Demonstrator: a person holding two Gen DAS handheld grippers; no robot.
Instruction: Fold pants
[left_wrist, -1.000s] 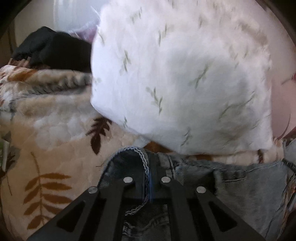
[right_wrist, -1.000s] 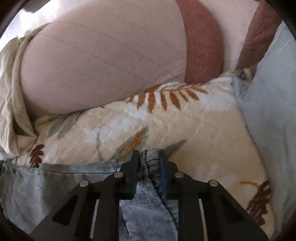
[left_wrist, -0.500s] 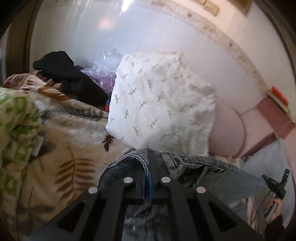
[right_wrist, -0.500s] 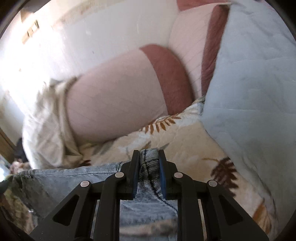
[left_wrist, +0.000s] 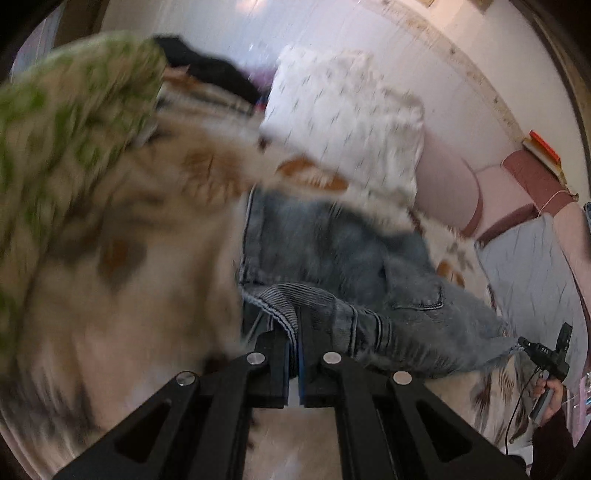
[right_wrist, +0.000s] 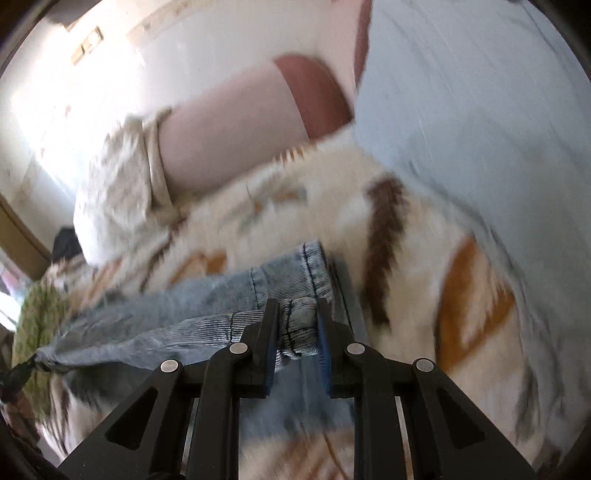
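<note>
- Pants (left_wrist: 332, 254): blue denim, lying on the bed's leaf-print blanket (left_wrist: 122, 332). In the left wrist view they fill the middle of the frame, with the lower layer flat on the blanket and an upper edge lifted toward the camera.
- Left tongs (left_wrist: 294, 345): jaws nearly together, pinching a thin ribbed edge of the denim at bottom centre of the frame.
- Right tongs (right_wrist: 297, 325): jaws a little apart, clamped on a thicker bunched seam of the same pants at lower centre of that frame.
- Key relation: the held edge runs as one taut band between the two tongs. In the left view it stretches off to the lower right, ending at the other tongs (left_wrist: 543, 354) and the person's hand (left_wrist: 550, 395). In the right view it runs off to the lower left.
- Long axis of the held edge: left to right across the bed, both hands at its ends, neither nearer.
- Rest of the pants lies ahead of both tongs, toward the white pillow (left_wrist: 343, 122) at upper centre.
- Judgement: fold in progress. Next move likely calls for both ends to travel together and level, or the edge will skew.
- Both views blurred; exact layer count not readable.
</note>
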